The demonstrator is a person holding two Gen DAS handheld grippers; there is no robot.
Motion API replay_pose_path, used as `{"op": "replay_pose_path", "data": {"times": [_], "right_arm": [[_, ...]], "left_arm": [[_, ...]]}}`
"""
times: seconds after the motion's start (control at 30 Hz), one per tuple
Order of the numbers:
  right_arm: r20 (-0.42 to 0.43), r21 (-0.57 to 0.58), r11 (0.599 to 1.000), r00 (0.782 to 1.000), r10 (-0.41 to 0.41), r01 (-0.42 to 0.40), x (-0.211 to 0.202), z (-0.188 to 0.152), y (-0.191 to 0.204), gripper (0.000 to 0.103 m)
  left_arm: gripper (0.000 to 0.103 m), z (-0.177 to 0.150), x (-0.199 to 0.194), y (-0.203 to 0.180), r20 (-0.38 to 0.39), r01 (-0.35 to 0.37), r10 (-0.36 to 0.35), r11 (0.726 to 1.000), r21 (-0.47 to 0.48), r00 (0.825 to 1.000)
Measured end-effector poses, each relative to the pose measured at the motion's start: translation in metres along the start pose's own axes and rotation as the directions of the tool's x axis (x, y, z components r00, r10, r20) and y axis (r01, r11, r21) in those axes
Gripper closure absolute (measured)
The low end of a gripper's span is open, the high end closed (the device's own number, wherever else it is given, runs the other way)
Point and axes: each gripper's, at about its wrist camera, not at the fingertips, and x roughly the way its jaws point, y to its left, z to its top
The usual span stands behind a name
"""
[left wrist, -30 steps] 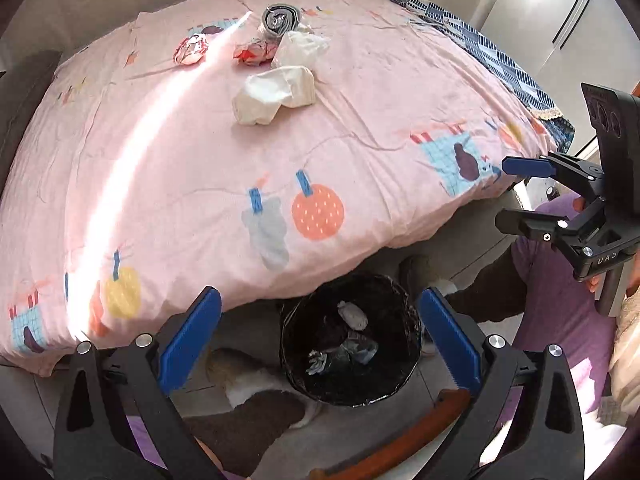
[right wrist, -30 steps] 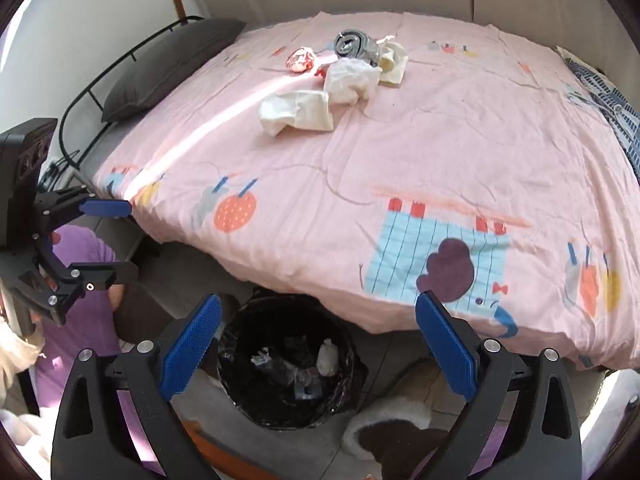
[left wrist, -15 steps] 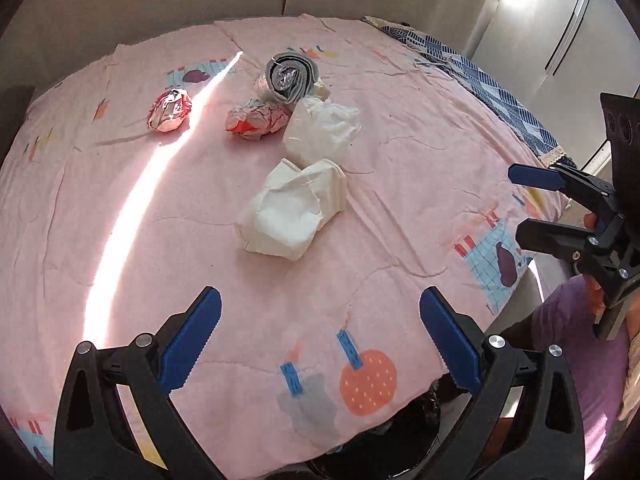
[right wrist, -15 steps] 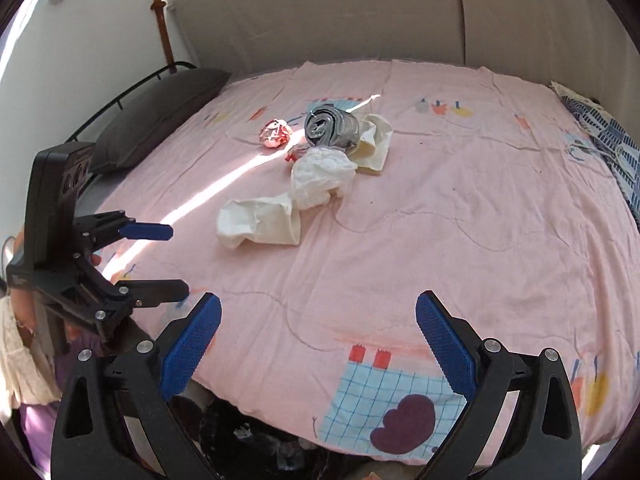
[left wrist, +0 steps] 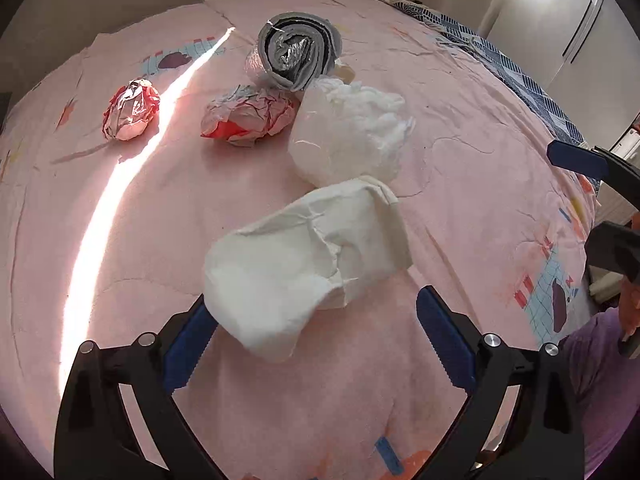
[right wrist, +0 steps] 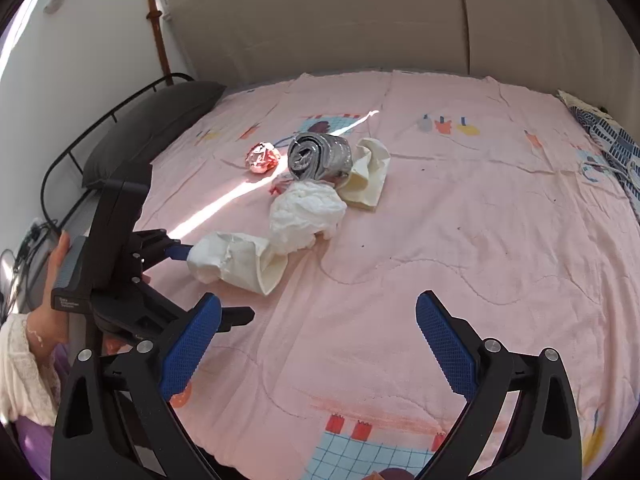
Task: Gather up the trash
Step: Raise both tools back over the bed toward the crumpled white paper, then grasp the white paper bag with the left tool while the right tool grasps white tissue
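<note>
The left gripper [left wrist: 312, 336] is held low over the pink bedspread [left wrist: 460, 184], its jaws wide but closing. The near end of a crumpled cream paper bag [left wrist: 304, 264] lies between the blue pads; the left pad is seen at the bag's edge, the right pad stands well clear of it, and nothing is gripped yet. From the right wrist view the same gripper [right wrist: 208, 284] is seen from the side, with the upper finger reaching the bag [right wrist: 236, 260] and a hand [right wrist: 56, 272] behind the housing.

Just beyond the bag, straight ahead of the left gripper, a white tissue wad [left wrist: 352, 132] is found, touching the bag's far end. Further ahead and slightly left lies a crumpled red-and-white wrapper [left wrist: 248, 114], and behind it a rolled silver foil packet [left wrist: 296, 54]. Well off to the left of these, apart from the rest, a red-and-silver foil ball [left wrist: 130, 110] is seen beside a bright strip of sunlight.

The right gripper [right wrist: 316, 344] is held over bare bedspread, jaws spread wide with nothing between them. The trash pile lies ahead of it and to its left; a second cream paper piece [right wrist: 368, 176] is seen at the far right of the pile, against the foil roll. A dark pillow [right wrist: 152, 128] lies far to the left.
</note>
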Motion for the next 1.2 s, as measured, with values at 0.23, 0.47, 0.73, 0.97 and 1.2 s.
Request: {"op": "replay_pose_path", "data": {"times": [0.23, 0.47, 0.73, 0.97, 1.2], "right_arm": [[-0.008, 0.053, 0.999, 1.0, -0.012, 0.012, 0.002, -0.001, -0.016, 0.009], [-0.01, 0.086, 0.996, 1.0, -0.016, 0.016, 0.011, 0.004, -0.018, 0.009], [-0.02, 0.117, 0.993, 0.999, -0.028, 0.031, 0.036, 0.015, -0.004, 0.009], [-0.033, 0.121, 0.989, 0.996, -0.085, 0.088, 0.07, 0.028, 0.016, 0.009], [-0.06, 0.11, 0.988, 0.993, -0.1, 0.106, 0.099, 0.038, 0.023, 0.01]], "left_arm": [[0.076, 0.0, -0.006, 0.009, -0.01, 0.045, -0.045, 0.999, -0.016, 0.999], [0.077, -0.008, -0.025, 0.009, 0.006, 0.063, -0.063, 0.998, 0.019, 0.998], [0.077, -0.02, -0.049, 0.032, 0.018, 0.015, -0.015, 1.0, 0.002, 1.0], [0.077, -0.031, -0.066, 0.062, 0.033, -0.03, 0.032, 0.998, -0.053, 0.999], [0.077, -0.04, -0.069, 0.08, 0.02, -0.044, 0.046, 0.996, -0.075, 0.999]]}}
